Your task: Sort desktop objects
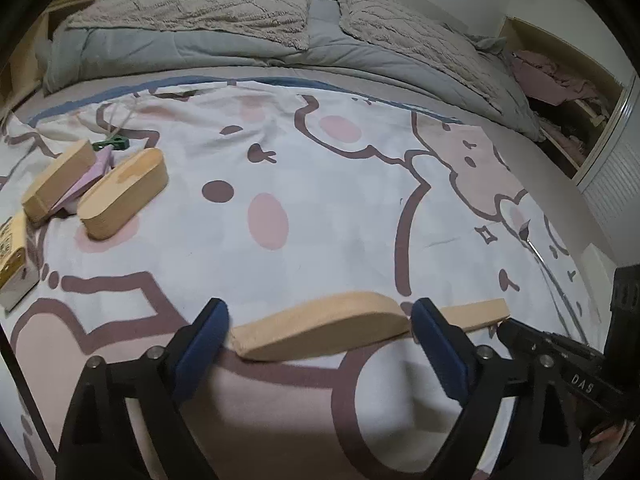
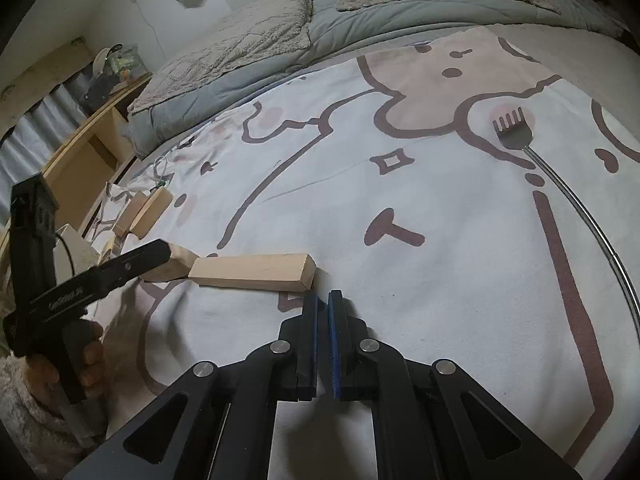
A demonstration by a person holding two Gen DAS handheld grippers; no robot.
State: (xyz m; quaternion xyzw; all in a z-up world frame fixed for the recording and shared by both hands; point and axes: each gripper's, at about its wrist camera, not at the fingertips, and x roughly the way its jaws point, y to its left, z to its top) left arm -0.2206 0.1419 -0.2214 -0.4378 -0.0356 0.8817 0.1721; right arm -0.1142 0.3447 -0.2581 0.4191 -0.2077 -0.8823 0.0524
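A rounded wooden block (image 1: 320, 332) lies flat on the cartoon-print bedsheet (image 1: 320, 208), between the blue pads of my left gripper (image 1: 320, 314). The jaws stand wide and open around it. A straight wooden block (image 1: 472, 312) lies end to end with it on the right; in the right wrist view this straight block (image 2: 252, 272) sits just left of my right gripper (image 2: 324, 300), which is shut and holds nothing. One finger of the left gripper (image 2: 132, 264) covers part of the rounded block (image 2: 176, 264).
Two more rounded wooden blocks (image 1: 124, 196) (image 1: 56, 184) lie far left with a pink piece (image 1: 92, 180) between them, a green clip (image 1: 114, 144) behind and a yellow box (image 1: 12, 248) beside. A metal fork-headed rod (image 2: 514, 132) lies at the right. Pillows (image 1: 192, 8) line the back.
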